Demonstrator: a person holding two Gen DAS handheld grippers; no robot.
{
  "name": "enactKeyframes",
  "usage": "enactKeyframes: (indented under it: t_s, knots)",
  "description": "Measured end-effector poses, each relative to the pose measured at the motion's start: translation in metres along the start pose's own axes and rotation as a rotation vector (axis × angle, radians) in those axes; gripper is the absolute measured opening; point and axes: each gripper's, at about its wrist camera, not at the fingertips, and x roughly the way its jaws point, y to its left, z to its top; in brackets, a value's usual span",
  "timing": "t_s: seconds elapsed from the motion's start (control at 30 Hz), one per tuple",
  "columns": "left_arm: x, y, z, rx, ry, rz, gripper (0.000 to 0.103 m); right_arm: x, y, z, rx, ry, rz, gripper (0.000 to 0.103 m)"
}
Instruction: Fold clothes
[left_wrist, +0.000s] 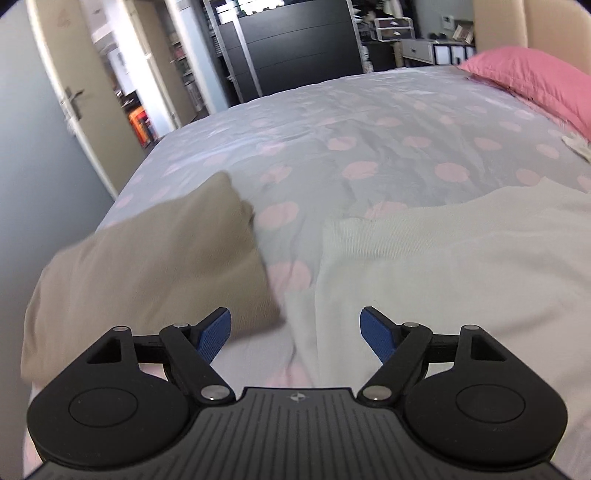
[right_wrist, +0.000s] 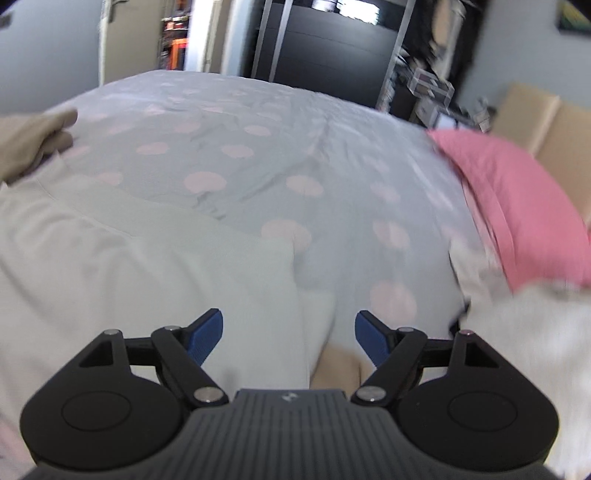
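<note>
A pale cream garment (left_wrist: 443, 266) lies spread flat on the bed; it also shows in the right wrist view (right_wrist: 129, 266). A folded tan garment (left_wrist: 147, 266) lies to its left, and its edge shows in the right wrist view (right_wrist: 33, 136). My left gripper (left_wrist: 295, 332) is open and empty, over the cream garment's left edge. My right gripper (right_wrist: 289, 334) is open and empty, over the cream garment's right corner. A white fluffy garment (right_wrist: 524, 332) lies at the right.
The bed has a grey cover with pink dots (left_wrist: 351, 147). A pink pillow (left_wrist: 535, 85) lies at the headboard end, also in the right wrist view (right_wrist: 517, 199). A black dresser (left_wrist: 295, 48) and an open door (left_wrist: 74, 92) stand beyond the bed.
</note>
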Motion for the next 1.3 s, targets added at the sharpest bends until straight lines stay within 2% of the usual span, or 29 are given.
enactKeyframes:
  t_s: [0.2,0.37,0.53,0.73,0.8,0.87,1.03,1.13,1.2,1.27,1.3]
  knots:
    - [-0.023,0.018,-0.041,-0.257,0.075,-0.075,0.077,-0.031,-0.018,-0.046,0.202,0.113,0.125,0.083]
    - [-0.024,0.019,-0.071,-0.378,0.124,-0.108,0.075,-0.035,-0.030,-0.085,0.423,0.200,0.196,0.085]
    - [-0.015,0.017,-0.096,-0.461,0.184,-0.121,0.071,-0.034,-0.046,-0.107,0.614,0.225,0.230,0.085]
    - [0.002,0.014,-0.122,-0.571,0.250,-0.160,0.069,-0.024,-0.053,-0.120,0.673,0.264,0.191,0.082]
    - [0.007,0.013,-0.129,-0.584,0.266,-0.167,0.069,-0.016,-0.057,-0.128,0.706,0.293,0.191,0.076]
    - [0.012,0.015,-0.135,-0.615,0.275,-0.173,0.068,-0.008,-0.060,-0.135,0.752,0.315,0.203,0.065]
    - [0.021,0.018,-0.140,-0.689,0.265,-0.187,0.068,0.005,-0.062,-0.141,0.783,0.313,0.200,0.059]
    - [0.025,0.013,-0.137,-0.696,0.259,-0.190,0.066,0.009,-0.055,-0.138,0.754,0.312,0.180,0.050]
    - [0.026,0.009,-0.135,-0.694,0.257,-0.192,0.053,0.010,-0.051,-0.135,0.722,0.312,0.168,0.043]
    - [0.025,0.006,-0.132,-0.688,0.256,-0.176,0.044,0.011,-0.049,-0.133,0.718,0.308,0.182,0.026]
    - [0.024,0.005,-0.131,-0.684,0.251,-0.165,0.040,0.011,-0.050,-0.133,0.724,0.305,0.186,0.023]
